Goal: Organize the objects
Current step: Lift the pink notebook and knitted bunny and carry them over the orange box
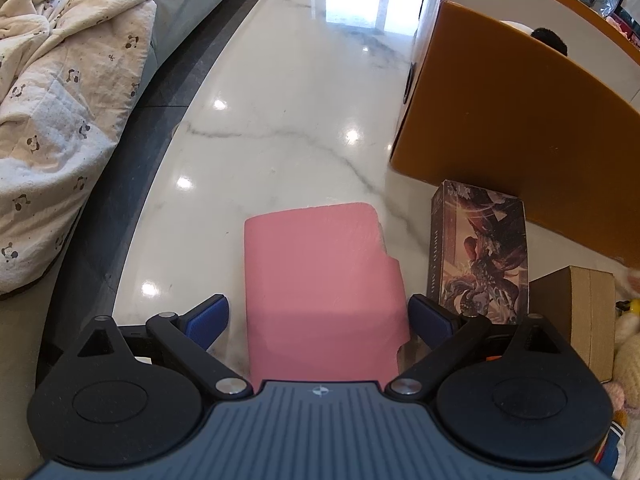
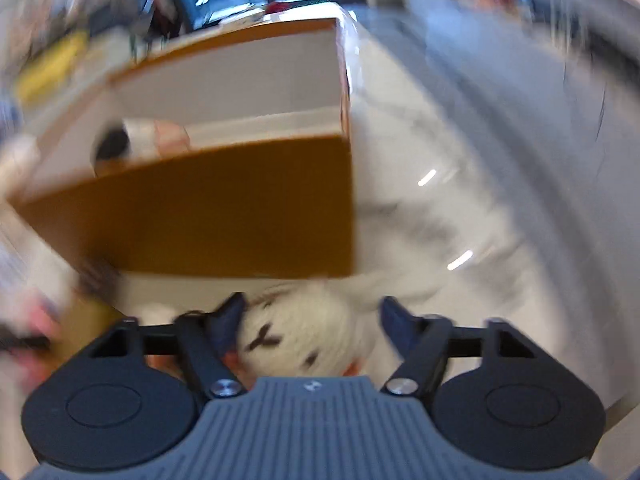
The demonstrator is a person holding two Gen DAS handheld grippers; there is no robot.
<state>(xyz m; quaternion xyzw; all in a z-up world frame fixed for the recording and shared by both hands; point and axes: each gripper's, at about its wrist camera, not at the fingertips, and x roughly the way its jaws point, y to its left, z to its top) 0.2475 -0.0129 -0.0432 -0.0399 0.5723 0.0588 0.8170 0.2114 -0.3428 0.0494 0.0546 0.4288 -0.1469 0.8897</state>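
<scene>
In the left wrist view a pink box (image 1: 324, 280) lies on the white marble table (image 1: 288, 100) between the fingers of my left gripper (image 1: 320, 316). The jaws are spread wide, with a gap on the left side of the box. A big orange box (image 1: 504, 120) with an open top stands at the right. In the blurred right wrist view my right gripper (image 2: 312, 320) has its jaws open around a white plush toy (image 2: 296, 328) with dark marks, just in front of the orange box (image 2: 208, 208). A plush toy (image 2: 132, 140) lies inside that box.
An illustrated card box (image 1: 480, 252) and a brown cardboard box (image 1: 576, 312) stand right of the pink box. More plush toys (image 1: 628, 340) crowd the right edge. A sofa with a panda-print blanket (image 1: 60, 120) runs along the table's left side.
</scene>
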